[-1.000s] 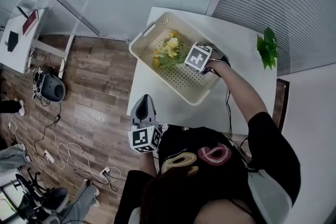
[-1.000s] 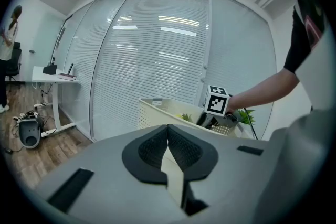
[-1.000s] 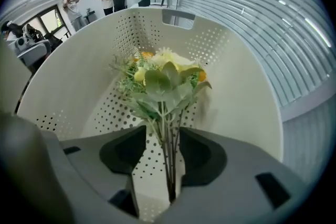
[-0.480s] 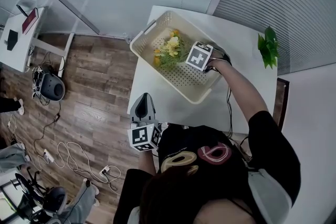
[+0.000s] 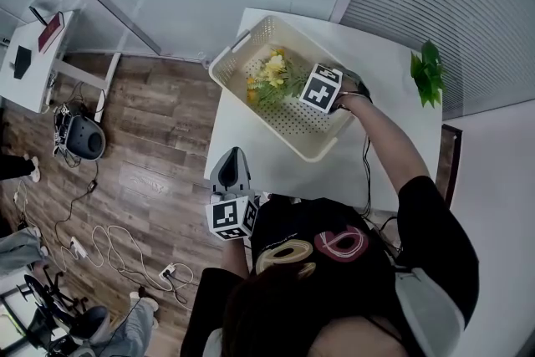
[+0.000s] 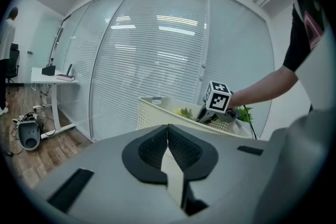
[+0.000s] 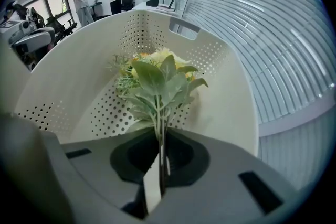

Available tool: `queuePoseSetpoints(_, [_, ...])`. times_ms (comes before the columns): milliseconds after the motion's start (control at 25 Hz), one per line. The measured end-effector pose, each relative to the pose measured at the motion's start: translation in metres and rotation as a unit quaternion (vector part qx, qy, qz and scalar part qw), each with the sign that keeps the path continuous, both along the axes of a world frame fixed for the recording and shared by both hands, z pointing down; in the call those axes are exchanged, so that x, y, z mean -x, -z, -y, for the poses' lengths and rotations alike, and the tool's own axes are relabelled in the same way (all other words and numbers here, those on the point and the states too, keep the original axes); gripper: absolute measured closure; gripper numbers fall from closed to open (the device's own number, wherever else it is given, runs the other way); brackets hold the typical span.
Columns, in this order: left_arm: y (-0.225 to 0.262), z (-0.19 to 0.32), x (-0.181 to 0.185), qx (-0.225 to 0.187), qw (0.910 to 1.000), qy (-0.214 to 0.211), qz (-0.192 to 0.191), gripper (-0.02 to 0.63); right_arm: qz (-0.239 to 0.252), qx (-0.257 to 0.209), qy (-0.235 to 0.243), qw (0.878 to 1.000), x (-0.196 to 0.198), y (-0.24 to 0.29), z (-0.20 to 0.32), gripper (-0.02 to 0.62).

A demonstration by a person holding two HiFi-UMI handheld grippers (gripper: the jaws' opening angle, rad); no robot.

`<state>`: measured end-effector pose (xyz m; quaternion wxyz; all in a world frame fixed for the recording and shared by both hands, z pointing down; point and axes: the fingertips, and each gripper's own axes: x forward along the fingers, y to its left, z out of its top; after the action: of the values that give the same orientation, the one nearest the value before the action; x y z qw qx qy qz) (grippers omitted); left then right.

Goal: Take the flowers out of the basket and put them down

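Observation:
A cream perforated basket (image 5: 242, 54) stands on the white table (image 5: 384, 155) with a bunch of yellow flowers with green leaves (image 5: 272, 75) inside. My right gripper (image 5: 303, 86) reaches into the basket from the right. In the right gripper view its jaws are closing, and the pads (image 7: 160, 136) pinch the green stems while the flowers (image 7: 157, 78) stand up in front of the basket wall (image 7: 220, 97). My left gripper (image 5: 232, 156) hangs off the table's near edge, over the floor. Its jaws (image 6: 168, 128) are shut with nothing between them.
A small green plant (image 5: 426, 75) sits at the table's far right edge. A black cable (image 5: 365, 171) runs along the table beside my right arm. Wooden floor with cables, a grey device (image 5: 81, 138) and a white desk (image 5: 33, 54) lies to the left. Glass walls with blinds stand behind.
The right gripper has edged slightly right and farther back inside the basket, and the basket has shifted a little with it. The left gripper has barely moved.

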<state>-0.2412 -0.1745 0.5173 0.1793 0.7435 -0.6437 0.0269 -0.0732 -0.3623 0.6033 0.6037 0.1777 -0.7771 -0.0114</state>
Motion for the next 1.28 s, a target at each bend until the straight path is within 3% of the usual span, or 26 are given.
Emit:
queuePoseSetpoints(400, [0.009, -0.002, 0.000, -0.013, 0.9999, -0.001, 0.003, 0.589, 0.048, -0.040, 0.000, 0.998, 0.010, 0.044, 0.000, 0.571])
queuePoseSetpoints(680, [0.015, -0.001, -0.005, -0.018, 0.9998, -0.003, -0.005, 0.589, 0.096, -0.032, -0.030, 0.994, 0.011, 0.071, -0.011, 0.570])
queuePoseSetpoints(1280, [0.018, -0.009, -0.012, -0.021, 0.9994, 0.000, -0.027, 0.589, 0.153, -0.089, -0.060, 0.982, -0.003, 0.135, -0.028, 0.571])
